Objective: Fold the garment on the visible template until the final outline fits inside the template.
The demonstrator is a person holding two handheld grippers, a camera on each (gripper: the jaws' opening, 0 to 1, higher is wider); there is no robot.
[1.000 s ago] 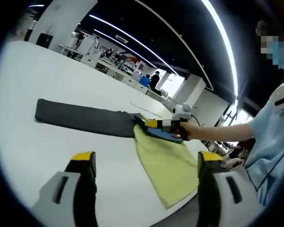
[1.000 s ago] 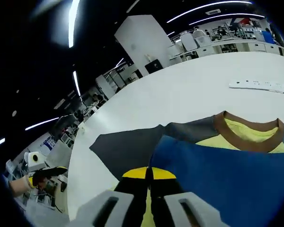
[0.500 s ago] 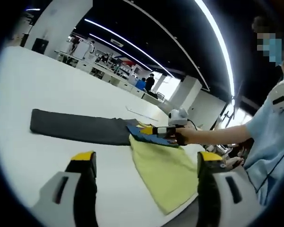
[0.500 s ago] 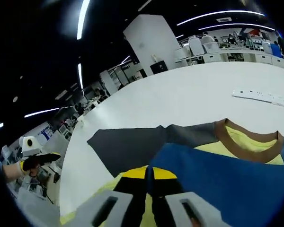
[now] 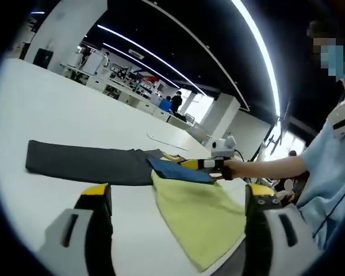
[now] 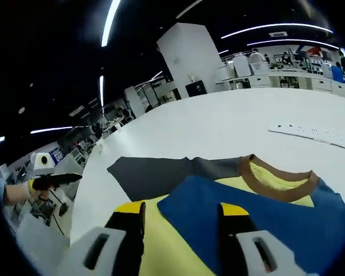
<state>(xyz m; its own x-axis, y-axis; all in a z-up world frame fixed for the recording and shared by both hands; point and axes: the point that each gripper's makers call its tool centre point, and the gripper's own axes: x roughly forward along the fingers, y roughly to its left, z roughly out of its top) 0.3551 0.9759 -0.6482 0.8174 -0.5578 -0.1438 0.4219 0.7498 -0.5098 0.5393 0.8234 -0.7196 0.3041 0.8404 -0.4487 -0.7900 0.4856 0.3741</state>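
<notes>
Right tool (image 6: 181, 214) low over garment (image 6: 259, 210), jaws parted, blue sleeve between them. Left tool (image 5: 175, 201) hovering released above white table (image 5: 40, 115), well apart from cloth.

Long ceiling light strips (image 5: 161, 57) glare against a dark ceiling, throwing bright, even light over the white surface (image 5: 75, 115), which nears overexposure. Fisheye distortion bends straight lines toward the edges. A bright window (image 5: 204, 106) blows out; the background stays soft, shadows faint.
</notes>
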